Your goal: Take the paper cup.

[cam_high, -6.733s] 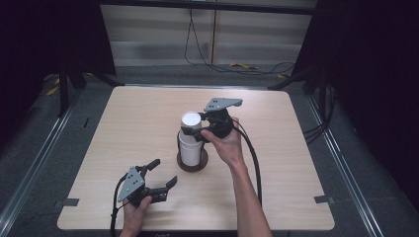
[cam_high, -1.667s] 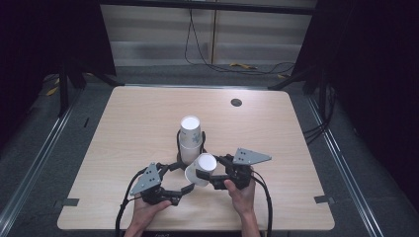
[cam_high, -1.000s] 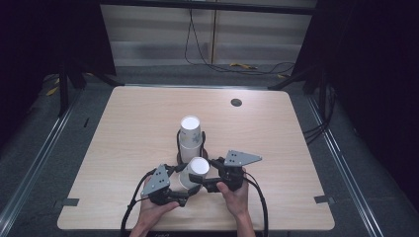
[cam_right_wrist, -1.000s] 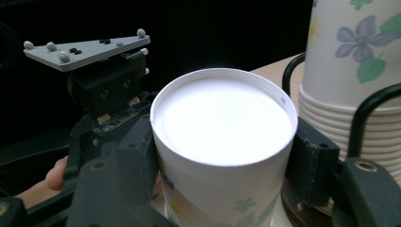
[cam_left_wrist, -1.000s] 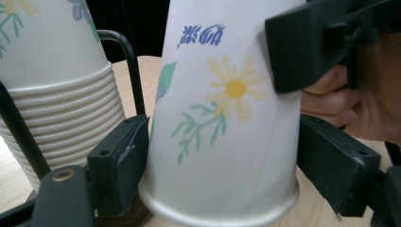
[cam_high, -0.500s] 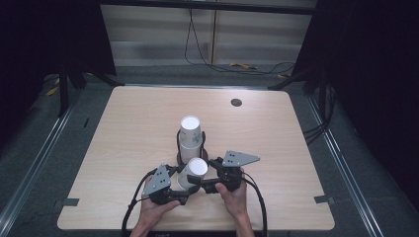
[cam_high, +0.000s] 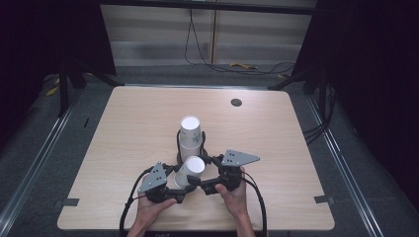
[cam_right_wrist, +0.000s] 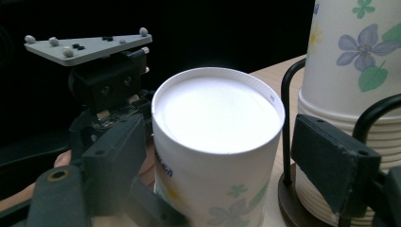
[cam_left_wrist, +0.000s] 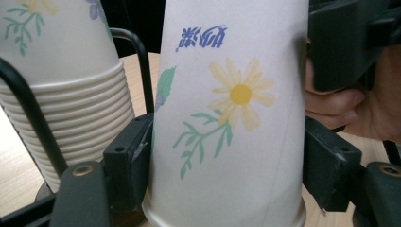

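Paper cup near table front edge, upside down, just beside cup stack; left gripper jaws just closing, clamped on cup; right gripper jaws just opening, released beside it

Tabletop is pale wood grain, with 1 dark round grommet hole near its far right edge. Grey floor surrounds it. Black cable and a yellow cable lie beyond the far edge. Tape patches mark my near corners.
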The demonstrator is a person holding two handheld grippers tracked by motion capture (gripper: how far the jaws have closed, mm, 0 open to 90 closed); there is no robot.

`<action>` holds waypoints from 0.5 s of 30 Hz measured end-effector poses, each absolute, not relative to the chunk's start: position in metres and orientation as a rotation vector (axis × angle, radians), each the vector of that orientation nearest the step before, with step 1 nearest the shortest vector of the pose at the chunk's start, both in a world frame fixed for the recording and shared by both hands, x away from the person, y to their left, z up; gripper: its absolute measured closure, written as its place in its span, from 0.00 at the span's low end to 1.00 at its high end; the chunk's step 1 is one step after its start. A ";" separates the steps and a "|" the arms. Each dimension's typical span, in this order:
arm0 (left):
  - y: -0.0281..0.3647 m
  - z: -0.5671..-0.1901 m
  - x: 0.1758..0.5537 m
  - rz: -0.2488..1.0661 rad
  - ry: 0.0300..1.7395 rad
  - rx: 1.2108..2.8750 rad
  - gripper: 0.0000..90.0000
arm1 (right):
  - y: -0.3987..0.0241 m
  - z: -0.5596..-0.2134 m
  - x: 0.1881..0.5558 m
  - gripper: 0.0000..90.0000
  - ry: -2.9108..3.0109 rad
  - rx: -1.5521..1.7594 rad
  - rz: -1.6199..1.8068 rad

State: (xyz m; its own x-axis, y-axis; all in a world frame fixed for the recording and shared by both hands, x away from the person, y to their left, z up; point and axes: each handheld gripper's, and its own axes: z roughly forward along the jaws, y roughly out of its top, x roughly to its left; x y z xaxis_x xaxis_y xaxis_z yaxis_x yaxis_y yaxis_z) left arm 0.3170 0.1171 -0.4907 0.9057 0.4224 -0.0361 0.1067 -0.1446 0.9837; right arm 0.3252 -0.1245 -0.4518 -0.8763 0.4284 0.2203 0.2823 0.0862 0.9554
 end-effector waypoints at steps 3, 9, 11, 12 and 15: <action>0.119 -0.490 0.319 0.267 0.409 1.717 0.31 | -0.126 -0.451 0.325 0.20 2.214 0.731 1.917; 0.121 -0.489 0.320 0.256 0.401 1.758 0.31 | -0.134 -0.451 0.323 0.19 2.193 0.744 1.923; 0.123 -0.488 0.321 0.250 0.401 1.766 0.32 | -0.136 -0.450 0.322 0.19 2.191 0.740 1.922; 0.123 -0.487 0.321 0.246 0.400 1.765 0.32 | -0.137 -0.449 0.322 0.19 2.192 0.745 1.916; 0.125 -0.485 0.324 0.242 0.405 1.777 0.32 | -0.141 -0.448 0.322 0.19 2.185 0.745 1.910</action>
State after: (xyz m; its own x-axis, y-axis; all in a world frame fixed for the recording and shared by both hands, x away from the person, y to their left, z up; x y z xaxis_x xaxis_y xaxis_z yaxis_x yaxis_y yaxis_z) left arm 0.3235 0.1249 -0.4847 0.9168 0.3960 -0.0512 0.1419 -0.2032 0.9688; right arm 0.3218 -0.1410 -0.4483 -0.8665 0.4530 0.2096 0.2682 0.0684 0.9609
